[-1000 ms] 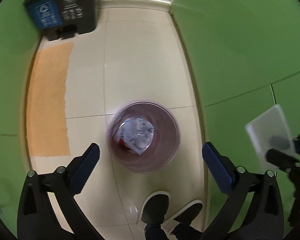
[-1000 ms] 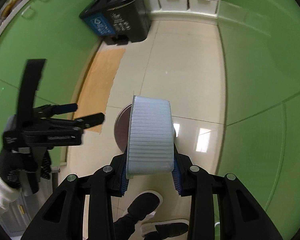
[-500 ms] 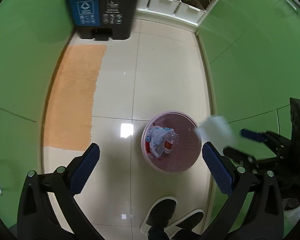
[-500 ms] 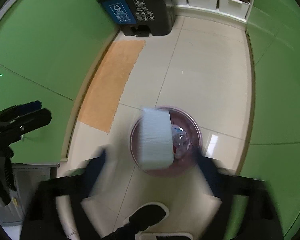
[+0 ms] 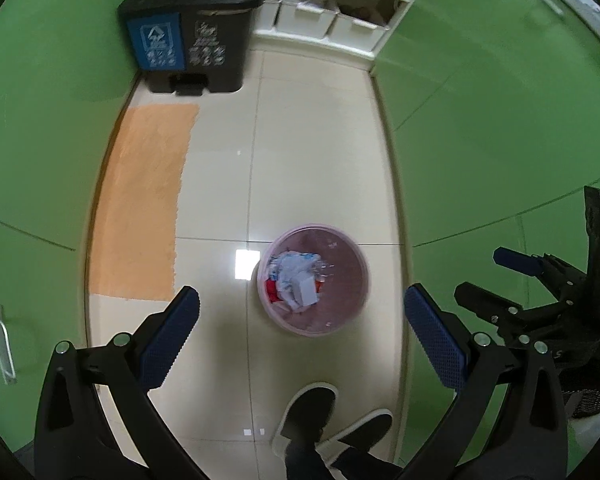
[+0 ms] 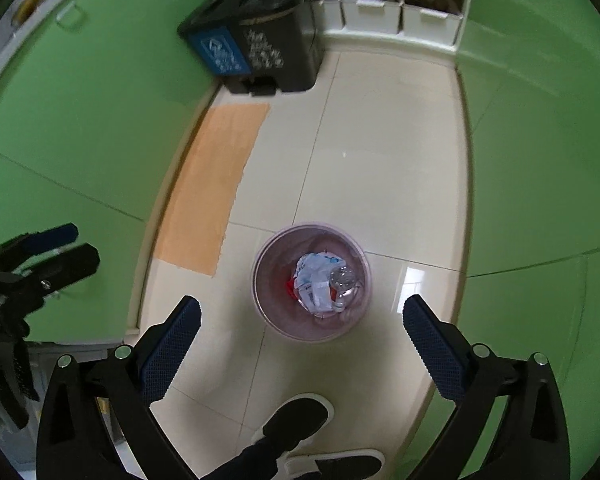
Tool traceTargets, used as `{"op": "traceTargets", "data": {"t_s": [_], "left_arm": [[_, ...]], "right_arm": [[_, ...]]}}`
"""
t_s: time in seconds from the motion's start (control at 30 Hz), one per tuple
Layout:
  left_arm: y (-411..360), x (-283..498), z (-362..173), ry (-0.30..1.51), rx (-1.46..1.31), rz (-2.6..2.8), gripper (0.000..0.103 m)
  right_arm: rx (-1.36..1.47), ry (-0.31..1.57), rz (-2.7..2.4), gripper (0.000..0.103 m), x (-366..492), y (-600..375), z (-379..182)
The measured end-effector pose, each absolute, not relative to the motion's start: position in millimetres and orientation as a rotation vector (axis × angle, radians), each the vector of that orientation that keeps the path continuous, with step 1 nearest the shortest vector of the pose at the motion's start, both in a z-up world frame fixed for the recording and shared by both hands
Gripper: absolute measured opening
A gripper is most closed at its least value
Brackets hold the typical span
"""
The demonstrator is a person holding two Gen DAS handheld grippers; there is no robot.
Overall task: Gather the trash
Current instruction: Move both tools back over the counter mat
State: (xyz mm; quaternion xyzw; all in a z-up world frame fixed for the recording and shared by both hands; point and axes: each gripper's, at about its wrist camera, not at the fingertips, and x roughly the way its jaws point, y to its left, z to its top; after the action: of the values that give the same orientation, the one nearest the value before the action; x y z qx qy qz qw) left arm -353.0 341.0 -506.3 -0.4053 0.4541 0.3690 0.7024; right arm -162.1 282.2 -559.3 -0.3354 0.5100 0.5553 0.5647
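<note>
Hovering above pink wastebasket (image 6: 260,300) at twelve o'clock, right gripper (image 6: 300,336) and left gripper (image 5: 300,336) both gaping wide, holding nothing.

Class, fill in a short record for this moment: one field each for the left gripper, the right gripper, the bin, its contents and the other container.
left gripper: open, empty
right gripper: open, empty
pink wastebasket: upright on tiled floor
contents: crumpled paper, clear plastic bottle, white box
black pedal bin: against far wall
</note>
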Motion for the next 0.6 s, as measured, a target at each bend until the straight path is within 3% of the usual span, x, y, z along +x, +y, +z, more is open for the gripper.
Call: {"op": "traceTargets", "data": {"t_s": [0.6], "left_arm": [[282.0,-266.9,-184.5,0.861,-0.681,0.621,0.100]], "right_arm": [[-0.476,0.990,1.175,0.097,-104.0,152.4,-215.4]]}}
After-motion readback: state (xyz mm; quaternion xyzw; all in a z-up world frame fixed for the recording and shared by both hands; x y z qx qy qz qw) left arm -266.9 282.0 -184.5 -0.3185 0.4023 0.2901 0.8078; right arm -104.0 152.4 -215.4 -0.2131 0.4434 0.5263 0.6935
